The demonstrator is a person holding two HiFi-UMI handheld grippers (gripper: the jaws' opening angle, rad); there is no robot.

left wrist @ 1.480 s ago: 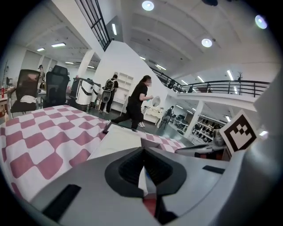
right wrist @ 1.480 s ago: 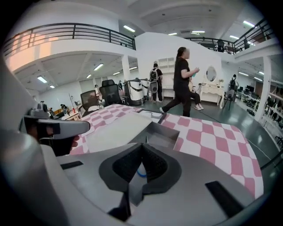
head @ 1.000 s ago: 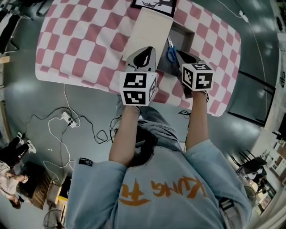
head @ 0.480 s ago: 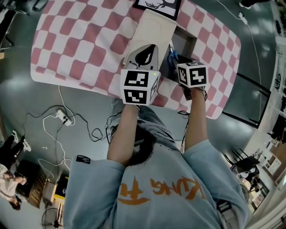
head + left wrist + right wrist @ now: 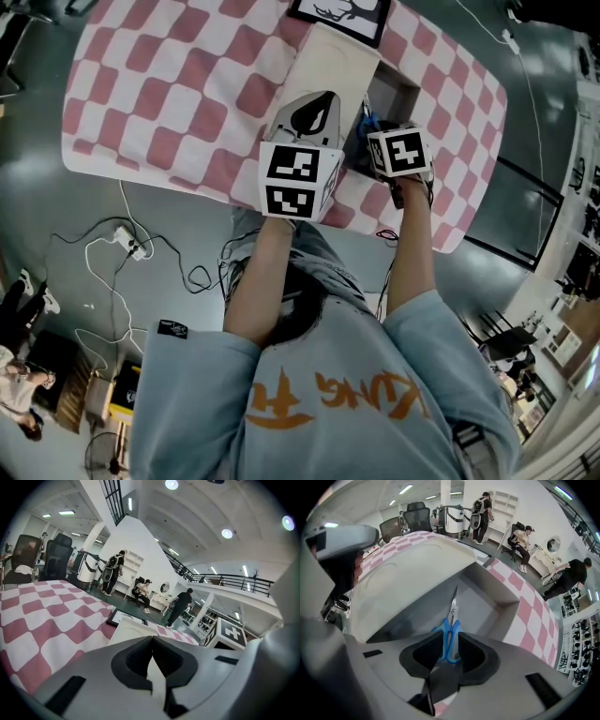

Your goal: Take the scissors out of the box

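The blue-handled scissors (image 5: 448, 644) lie flat on the floor of the open grey box (image 5: 499, 605), blades pointing away from you toward the far wall. Your right gripper (image 5: 450, 635) hangs over them, aimed steeply down into the box. Its jaws stand wide apart and have just been opening. The blue handles show in the gap between the jaws, and neither pad presses on them. Beside the box on your left, the cream lid (image 5: 417, 571) stands tilted up. Your left gripper (image 5: 152, 639) sits at that lid with its jaws closed together at the tips (a pale sliver shows in the slot behind them, but whether the lid itself is pinched cannot be told). The box rests on a table under a pink-and-white checked cloth (image 5: 169, 84), with a black-framed picture (image 5: 339, 9) just beyond the lid. Behind the table, several people sit and stand in a bright, white hall.
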